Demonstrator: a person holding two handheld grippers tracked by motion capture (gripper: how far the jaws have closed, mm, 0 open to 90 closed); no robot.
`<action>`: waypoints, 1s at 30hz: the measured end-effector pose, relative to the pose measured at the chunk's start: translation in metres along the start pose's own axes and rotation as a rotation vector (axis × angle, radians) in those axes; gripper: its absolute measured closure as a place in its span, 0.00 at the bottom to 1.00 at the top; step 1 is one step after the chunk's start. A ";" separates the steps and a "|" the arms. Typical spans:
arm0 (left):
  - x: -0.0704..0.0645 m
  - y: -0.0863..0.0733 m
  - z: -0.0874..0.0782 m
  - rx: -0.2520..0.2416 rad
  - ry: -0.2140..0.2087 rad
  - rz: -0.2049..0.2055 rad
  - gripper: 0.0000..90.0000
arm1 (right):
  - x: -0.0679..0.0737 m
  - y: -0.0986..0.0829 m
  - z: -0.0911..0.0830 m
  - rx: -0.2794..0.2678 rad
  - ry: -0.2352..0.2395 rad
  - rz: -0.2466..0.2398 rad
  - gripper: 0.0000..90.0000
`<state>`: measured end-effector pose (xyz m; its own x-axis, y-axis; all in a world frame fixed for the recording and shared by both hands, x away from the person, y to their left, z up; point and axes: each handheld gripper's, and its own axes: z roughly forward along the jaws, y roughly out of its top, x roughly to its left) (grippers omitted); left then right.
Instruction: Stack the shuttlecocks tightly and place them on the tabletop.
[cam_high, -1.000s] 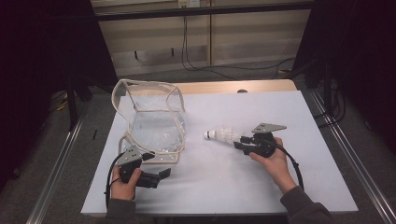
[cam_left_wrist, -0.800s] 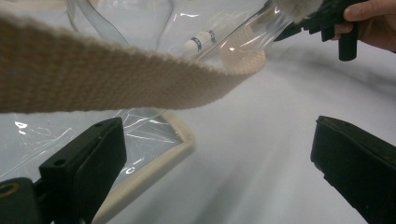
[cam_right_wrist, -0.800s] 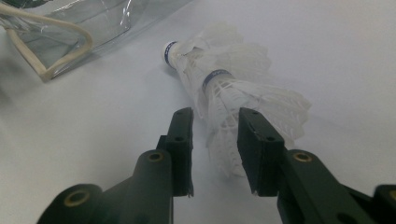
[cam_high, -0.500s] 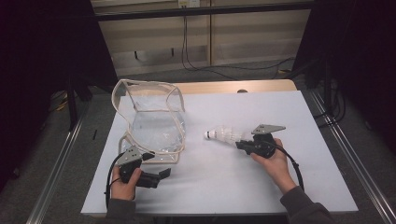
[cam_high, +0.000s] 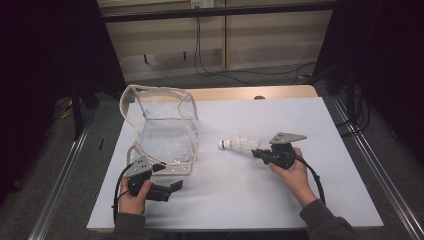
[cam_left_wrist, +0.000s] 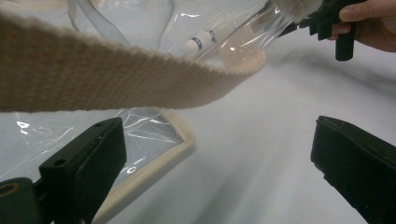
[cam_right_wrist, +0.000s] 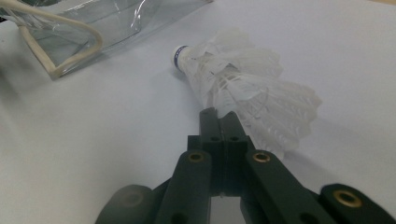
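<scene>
A white feather shuttlecock (cam_high: 239, 145) (cam_right_wrist: 247, 79) lies sideways at mid-table, its cork tip pointing left toward a clear plastic bag (cam_high: 165, 135) (cam_right_wrist: 93, 23) with beige trim. My right gripper (cam_high: 255, 152) (cam_right_wrist: 219, 116) is shut on the shuttlecock's feather skirt. My left gripper (cam_high: 172, 190) (cam_left_wrist: 217, 140) rests near the bag's front right corner, jaws wide open with nothing between them. In the left gripper view the bag's beige strap (cam_left_wrist: 116, 79) crosses just ahead, with the bag's corner (cam_left_wrist: 149, 130) by the left jaw. The shuttlecock (cam_left_wrist: 201, 41) shows through the plastic there.
A white sheet (cam_high: 240, 200) covers the table, with a wooden edge (cam_high: 240, 93) at the back. Metal rails (cam_high: 60, 175) run along both sides. Cables trail from each gripper toward the person's arms.
</scene>
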<state>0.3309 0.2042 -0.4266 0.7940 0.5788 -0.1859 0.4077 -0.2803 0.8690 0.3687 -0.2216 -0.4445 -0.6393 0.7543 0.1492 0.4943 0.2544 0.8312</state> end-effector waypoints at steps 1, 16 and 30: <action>0.000 0.000 0.000 -0.002 -0.001 -0.001 0.04 | 0.000 0.000 0.001 -0.002 0.001 0.001 1.00; 0.000 0.000 0.000 0.003 0.000 0.002 0.04 | 0.000 0.002 0.013 0.003 0.002 -0.008 1.00; 0.000 0.000 0.000 0.003 0.001 0.001 0.04 | 0.002 0.001 0.016 0.007 0.010 0.009 0.95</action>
<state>0.3309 0.2040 -0.4270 0.7942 0.5790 -0.1845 0.4080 -0.2829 0.8681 0.3770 -0.2102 -0.4521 -0.6409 0.7503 0.1621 0.5040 0.2521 0.8261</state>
